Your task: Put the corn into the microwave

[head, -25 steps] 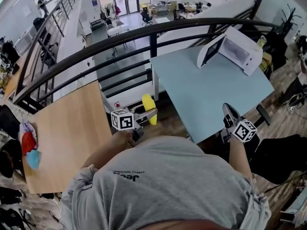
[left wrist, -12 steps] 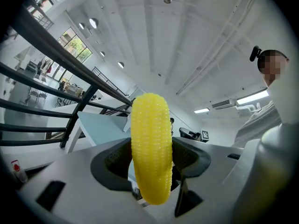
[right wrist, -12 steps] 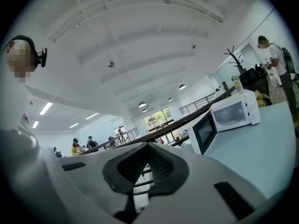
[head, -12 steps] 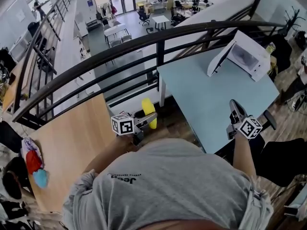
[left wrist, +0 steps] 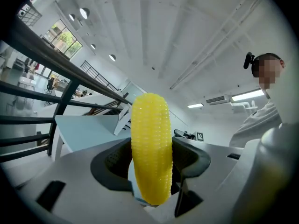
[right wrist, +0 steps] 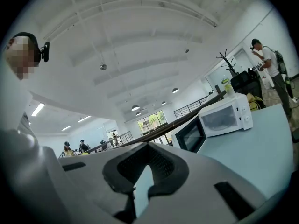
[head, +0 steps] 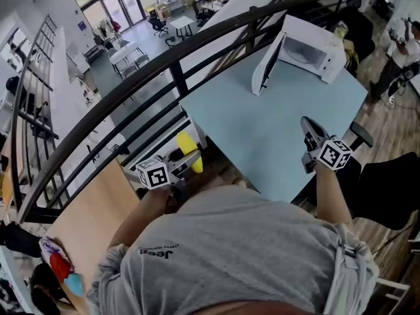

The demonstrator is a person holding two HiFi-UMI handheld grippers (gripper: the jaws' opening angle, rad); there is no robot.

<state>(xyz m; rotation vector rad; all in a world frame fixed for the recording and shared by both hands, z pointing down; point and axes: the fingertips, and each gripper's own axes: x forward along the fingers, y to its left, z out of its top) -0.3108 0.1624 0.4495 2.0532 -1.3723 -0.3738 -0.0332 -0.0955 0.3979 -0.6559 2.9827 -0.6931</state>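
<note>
Microwave sits at the far corner of the blue table with its door swung open. Corn is clamped upright in the left gripper, off the table's near-left edge. Right gripper is over the table, tips together with nothing between them. Only the right gripper view shows the door's dark glass. Shirt print is too small to read.
</note>
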